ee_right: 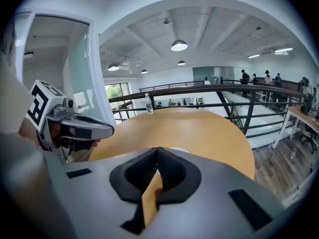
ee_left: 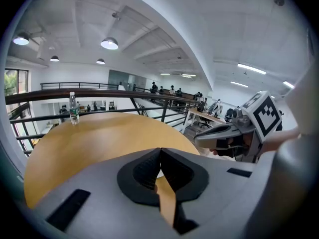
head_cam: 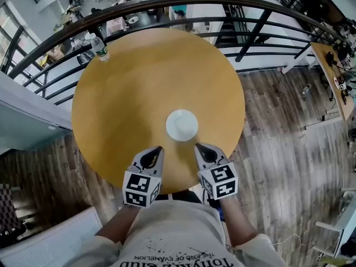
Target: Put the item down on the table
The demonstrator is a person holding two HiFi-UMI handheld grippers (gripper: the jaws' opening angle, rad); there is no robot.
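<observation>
A round white dish-like item lies flat on the round wooden table, near its front edge. Nothing is touching it. My left gripper hovers just in front of it to the left, and my right gripper sits just in front to the right. Each is about a hand's width from the item. In the left gripper view the left gripper has its jaws closed tip to tip with nothing between them. The right gripper looks the same in its own view. The jaws hide most of the item in both gripper views.
A clear water bottle stands at the table's far left edge. A dark metal railing curves round the far side, with a drop to a lower floor beyond it. Wooden floor lies to the right, and a desk stands at far right.
</observation>
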